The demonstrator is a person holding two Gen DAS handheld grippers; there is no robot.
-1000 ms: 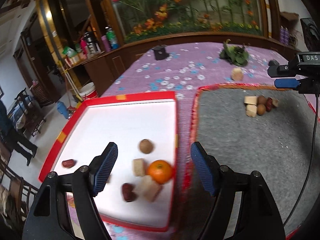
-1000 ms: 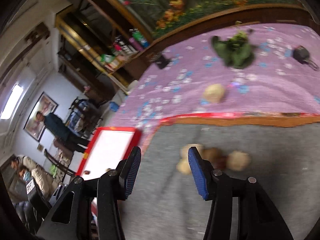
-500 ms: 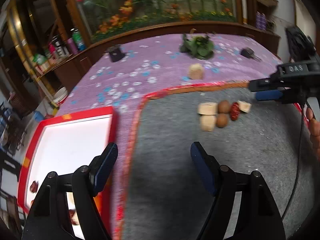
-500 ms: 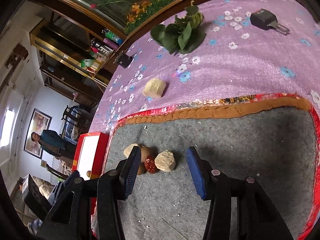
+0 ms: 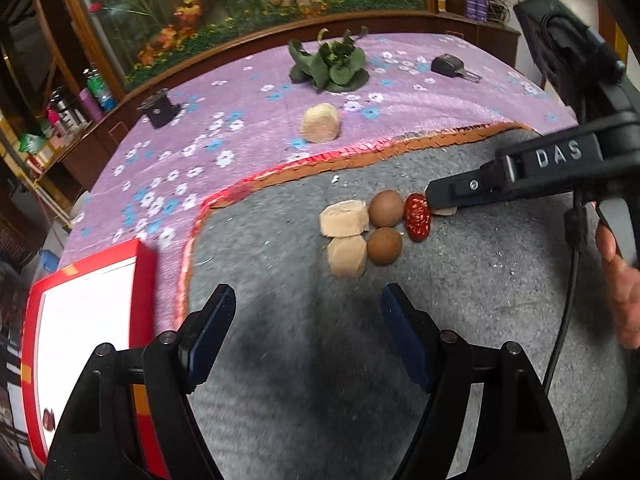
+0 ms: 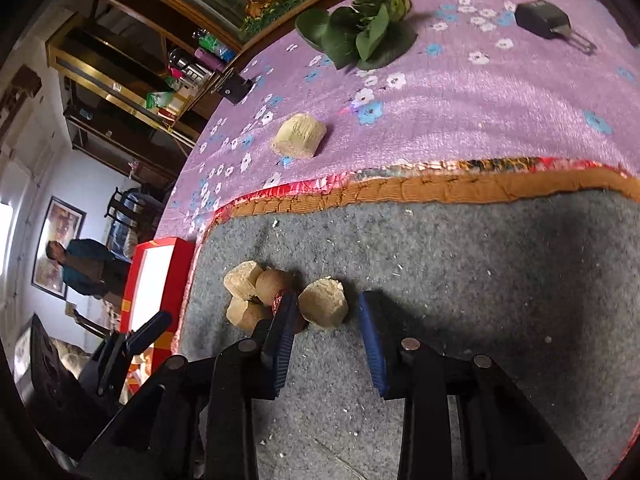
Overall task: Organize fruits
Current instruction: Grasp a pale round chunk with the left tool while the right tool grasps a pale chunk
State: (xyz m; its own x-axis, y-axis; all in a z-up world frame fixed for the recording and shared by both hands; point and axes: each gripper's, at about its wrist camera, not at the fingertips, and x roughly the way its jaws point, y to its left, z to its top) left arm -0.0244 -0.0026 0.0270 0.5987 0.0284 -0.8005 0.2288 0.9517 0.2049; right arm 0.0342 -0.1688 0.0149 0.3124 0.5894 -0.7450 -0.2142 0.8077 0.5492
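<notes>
On the grey mat [image 6: 480, 264], the right gripper [image 6: 326, 314] straddles a pale fruit chunk [image 6: 323, 307], its fingers spread and not yet touching it (the left finger sits just beside a red date [image 5: 417, 217]). The left gripper [image 5: 306, 318] hovers released, short of the cluster with 2 brown round fruits [image 5: 386, 208].
</notes>
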